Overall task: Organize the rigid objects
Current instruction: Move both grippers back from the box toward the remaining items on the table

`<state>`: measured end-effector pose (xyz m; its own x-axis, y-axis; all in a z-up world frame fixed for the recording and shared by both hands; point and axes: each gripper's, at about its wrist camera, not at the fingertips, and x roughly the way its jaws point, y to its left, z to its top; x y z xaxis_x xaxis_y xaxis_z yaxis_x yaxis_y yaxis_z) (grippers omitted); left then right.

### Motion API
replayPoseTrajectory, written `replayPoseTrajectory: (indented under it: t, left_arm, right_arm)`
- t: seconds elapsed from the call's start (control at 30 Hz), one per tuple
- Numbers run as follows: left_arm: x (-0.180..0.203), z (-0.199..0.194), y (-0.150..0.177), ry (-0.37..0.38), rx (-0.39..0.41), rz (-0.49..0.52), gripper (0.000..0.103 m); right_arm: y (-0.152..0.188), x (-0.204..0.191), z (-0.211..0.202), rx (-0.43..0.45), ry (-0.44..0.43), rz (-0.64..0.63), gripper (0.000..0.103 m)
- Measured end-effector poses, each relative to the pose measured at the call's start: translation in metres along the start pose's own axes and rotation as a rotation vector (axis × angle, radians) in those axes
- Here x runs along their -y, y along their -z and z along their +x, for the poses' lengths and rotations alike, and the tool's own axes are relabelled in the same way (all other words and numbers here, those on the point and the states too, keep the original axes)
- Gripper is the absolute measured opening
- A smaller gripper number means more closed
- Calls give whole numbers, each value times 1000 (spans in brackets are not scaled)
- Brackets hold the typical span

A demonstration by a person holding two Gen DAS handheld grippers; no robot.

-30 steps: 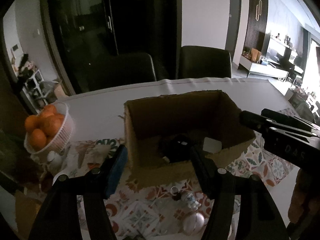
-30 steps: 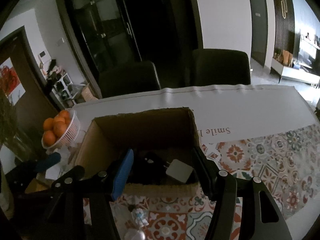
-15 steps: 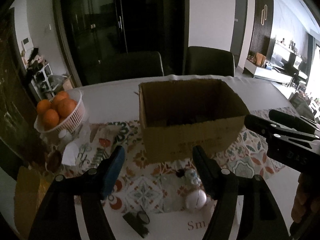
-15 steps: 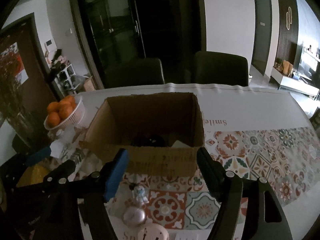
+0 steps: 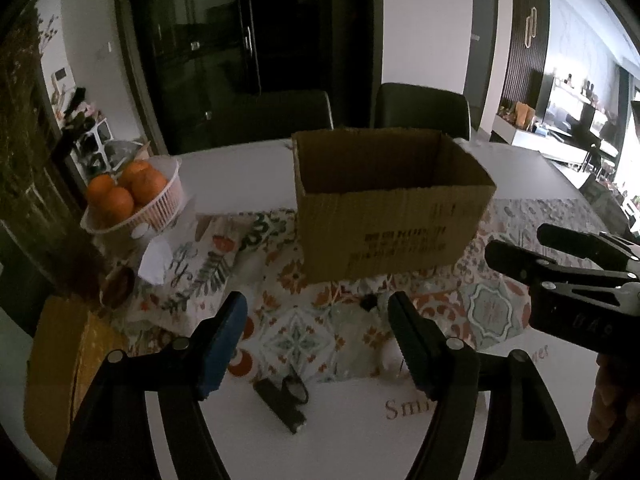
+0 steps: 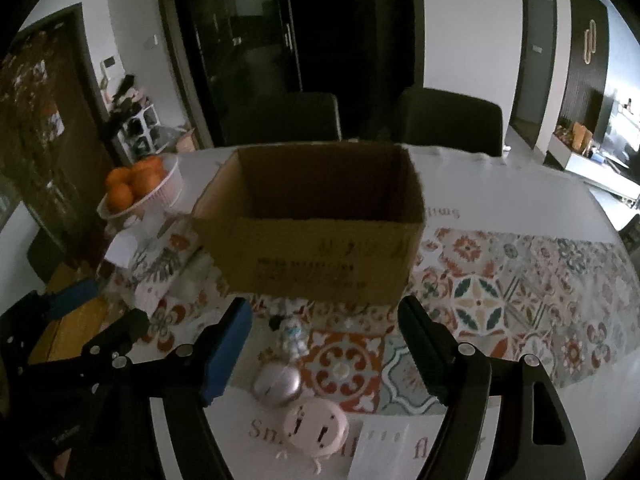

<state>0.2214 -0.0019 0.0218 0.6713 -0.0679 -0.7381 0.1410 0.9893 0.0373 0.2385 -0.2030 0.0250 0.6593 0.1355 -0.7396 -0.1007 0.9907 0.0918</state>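
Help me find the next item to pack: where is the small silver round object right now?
In the right wrist view, the silver round object lies on the patterned mat, between the small white figurine behind it and the pale round gadget in front.

I am in a home's dining room; dark upholstered chairs [image 6: 450, 120] behind the white tabletop [image 6: 500, 188]; white slatted basket of oranges [image 5: 134, 196].

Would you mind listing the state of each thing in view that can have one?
Cardboard box: upright, top open.
Fruit basket: upright, holding oranges.
Left gripper: open, nothing between the jaws, which have just been opening.
Right gripper: open, empty, jaws just been opening.
Small figurine: on the patterned mat, before the box.
Silver round item: resting on the table.
Black bar: lying flat.
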Motion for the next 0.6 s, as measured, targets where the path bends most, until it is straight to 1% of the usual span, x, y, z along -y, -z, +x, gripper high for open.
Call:
replayPoseTrajectory:
  t: [0.13, 0.2, 0.33, 0.53, 0.6]
  left_arm:
    - [-2, 1, 15, -15, -22, -2, 72]
    - [-2, 3, 23, -19, -42, -15, 72]
    - [-4, 4, 36, -21, -55, -41, 72]
    - [-4, 0, 58, -50, -45, -62, 73]
    - [-4, -1, 65, -59, -41, -62, 73]
  right_arm:
    - [15, -6, 5, -40, -4, -18, 76]
    - [22, -9, 7, -58, -5, -28, 76]
    - [35, -10, 12, -97, -20, -26, 76]
    - [53, -13, 9, -84, -28, -37, 77]
    - [61, -14, 8, -69, -29, -37, 79]
